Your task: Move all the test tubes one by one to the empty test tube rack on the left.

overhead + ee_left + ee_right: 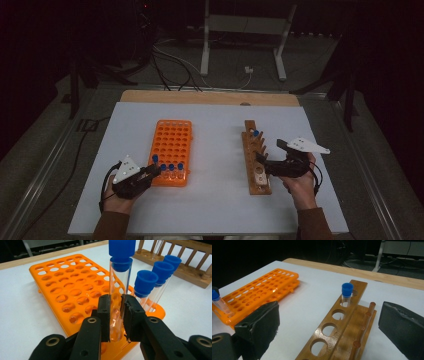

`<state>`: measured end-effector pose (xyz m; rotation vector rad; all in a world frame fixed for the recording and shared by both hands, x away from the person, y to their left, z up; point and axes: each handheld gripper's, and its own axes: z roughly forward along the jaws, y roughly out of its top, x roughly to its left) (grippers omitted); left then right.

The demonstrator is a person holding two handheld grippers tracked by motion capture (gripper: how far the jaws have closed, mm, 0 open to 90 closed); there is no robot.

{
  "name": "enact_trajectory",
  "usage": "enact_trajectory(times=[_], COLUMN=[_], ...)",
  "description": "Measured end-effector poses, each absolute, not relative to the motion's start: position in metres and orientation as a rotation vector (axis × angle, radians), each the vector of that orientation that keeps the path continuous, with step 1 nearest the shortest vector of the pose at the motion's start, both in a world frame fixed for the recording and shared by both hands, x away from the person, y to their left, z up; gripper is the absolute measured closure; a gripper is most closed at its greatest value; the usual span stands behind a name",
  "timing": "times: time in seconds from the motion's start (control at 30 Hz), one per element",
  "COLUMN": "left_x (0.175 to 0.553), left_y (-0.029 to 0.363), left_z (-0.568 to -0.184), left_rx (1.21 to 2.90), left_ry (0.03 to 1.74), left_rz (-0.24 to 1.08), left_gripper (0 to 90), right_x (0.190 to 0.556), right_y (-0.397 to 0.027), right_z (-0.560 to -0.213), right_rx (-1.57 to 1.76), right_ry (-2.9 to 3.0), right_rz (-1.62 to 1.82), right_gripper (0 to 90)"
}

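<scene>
A wooden table (150,96) carried a white sheet (215,200) over most of its top. On the sheet lay an orange rack (172,140) at the left and a wooden rack (251,150) at the right, well apart.

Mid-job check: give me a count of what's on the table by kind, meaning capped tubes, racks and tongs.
Blue-capped tubes: 5, with 4 in the orange rack, one of them gripped by the left tongs, and 1 in the wooden rack
Racks: 2
Tongs: 2, the right tongs open at the wooden rack
Total: 9
</scene>
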<state>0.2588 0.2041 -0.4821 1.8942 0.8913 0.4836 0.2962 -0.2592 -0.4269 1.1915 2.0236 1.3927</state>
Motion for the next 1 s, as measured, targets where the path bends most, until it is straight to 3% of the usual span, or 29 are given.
enact_trajectory(times=[1.0], left_x=[0.2598], left_y=[0.2006], left_z=[-0.4881], left_rx=[2.007], left_ry=[0.89], left_rz=[0.469], left_gripper=[78.2], right_x=[0.295], right_y=[-0.2579], right_z=[-0.4281], right_rx=[1.18], right_ry=[2.036], right_rz=[1.396], right_gripper=[3.9])
